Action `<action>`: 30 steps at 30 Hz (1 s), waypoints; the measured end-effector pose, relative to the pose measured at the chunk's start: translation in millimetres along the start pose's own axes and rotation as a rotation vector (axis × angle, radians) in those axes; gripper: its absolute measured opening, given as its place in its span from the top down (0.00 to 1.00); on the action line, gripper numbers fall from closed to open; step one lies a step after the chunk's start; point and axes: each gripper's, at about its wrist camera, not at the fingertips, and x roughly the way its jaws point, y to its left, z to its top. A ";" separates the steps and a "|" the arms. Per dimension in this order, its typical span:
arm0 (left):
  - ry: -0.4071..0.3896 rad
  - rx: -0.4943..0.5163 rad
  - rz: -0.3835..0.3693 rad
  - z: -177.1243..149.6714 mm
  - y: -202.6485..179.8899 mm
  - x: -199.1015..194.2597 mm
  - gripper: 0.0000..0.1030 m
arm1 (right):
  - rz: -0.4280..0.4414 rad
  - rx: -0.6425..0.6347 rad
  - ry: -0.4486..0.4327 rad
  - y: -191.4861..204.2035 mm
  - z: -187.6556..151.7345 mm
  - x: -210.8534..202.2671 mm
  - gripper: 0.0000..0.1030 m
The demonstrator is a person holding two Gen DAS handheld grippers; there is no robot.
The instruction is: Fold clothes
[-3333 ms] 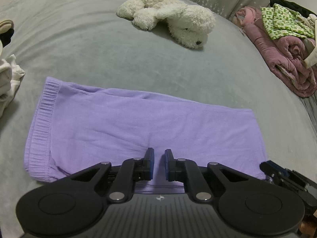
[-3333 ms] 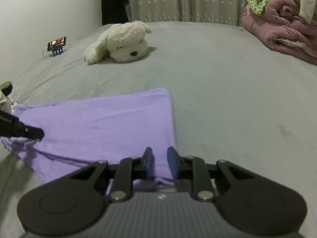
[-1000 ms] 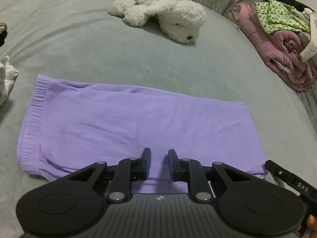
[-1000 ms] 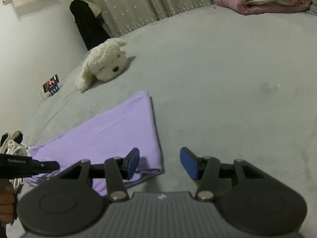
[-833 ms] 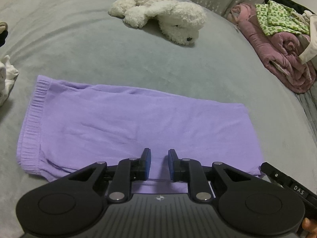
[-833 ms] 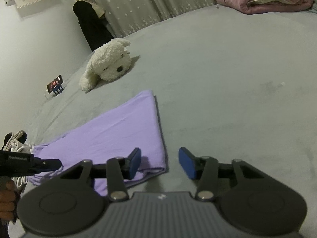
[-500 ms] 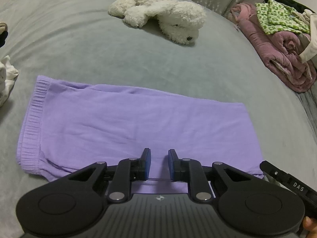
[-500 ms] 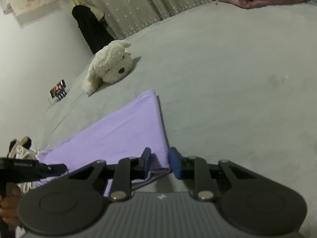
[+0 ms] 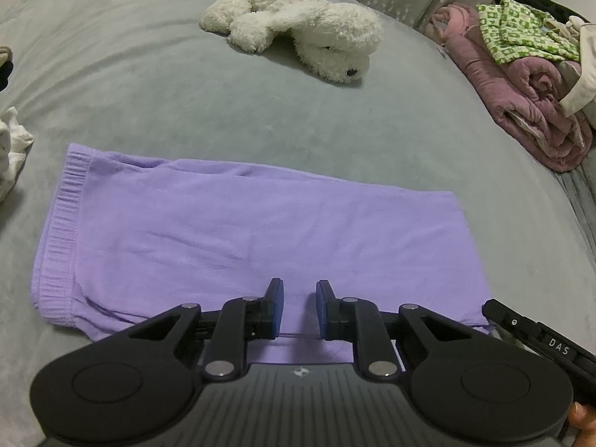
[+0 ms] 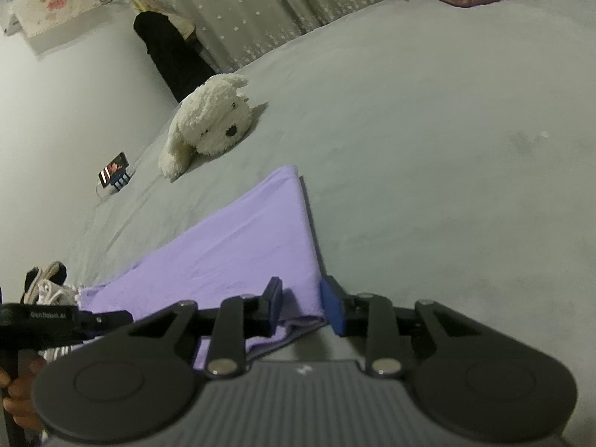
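The purple shorts [image 9: 242, 238] lie flat on the grey bed [image 9: 149, 85]. The left hand-held gripper [image 9: 299, 307] pinches their near edge; the right hand-held gripper [image 10: 301, 307] pinches a corner. A white plush dog [image 9: 298, 26], pink blanket [image 9: 521, 111] and phone [image 10: 113, 167] lie well apart.

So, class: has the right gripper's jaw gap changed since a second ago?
Yes. The right gripper has narrowed its jaws around the purple garment's corner edge.

Lilac garment [image 9: 257, 223] on a grey bed [image 9: 149, 85]
A white plush dog [image 9: 298, 26] lies beyond; a pink quilt [image 9: 521, 104] carries green-and-white checked cloth [image 9: 521, 37]; the curtain [image 10: 260, 11] is grey with white stars.
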 end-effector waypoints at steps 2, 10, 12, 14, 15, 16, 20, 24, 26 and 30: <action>-0.002 0.003 -0.002 -0.8 -1.5 -0.5 0.84 | -0.001 0.000 0.000 -0.5 0.5 -1.5 0.75; 0.008 0.032 0.010 -4.5 -5.9 4.9 0.84 | 0.023 0.017 0.004 0.6 2.5 -2.6 0.75; 0.010 0.031 0.011 -4.7 -6.2 5.4 0.84 | 0.017 0.009 0.011 3.3 0.2 1.9 0.75; 0.009 0.035 0.013 -4.9 -7.4 5.2 0.84 | 0.012 0.011 0.008 3.6 -1.1 3.7 0.75; 0.008 0.036 0.014 -5.2 -8.0 5.3 0.84 | 0.016 0.021 0.006 2.1 -0.8 3.8 0.75; 0.008 0.037 0.015 -5.3 -8.3 5.4 0.84 | 0.020 0.032 0.004 0.7 -0.4 3.8 0.75; 0.008 0.039 0.014 -5.5 -9.1 6.2 0.84 | 0.014 0.045 -0.001 -2.8 1.2 5.0 0.75; 0.008 0.041 0.013 -5.7 -7.5 6.1 0.84 | 0.012 0.030 0.000 -0.2 0.8 9.4 0.75; 0.008 0.041 0.013 -5.8 -7.7 6.0 0.84 | 0.006 0.010 0.000 1.9 0.7 10.2 0.77; 0.008 0.042 0.013 -6.0 -8.4 5.8 0.84 | -0.006 -0.018 -0.006 3.8 1.0 9.9 0.84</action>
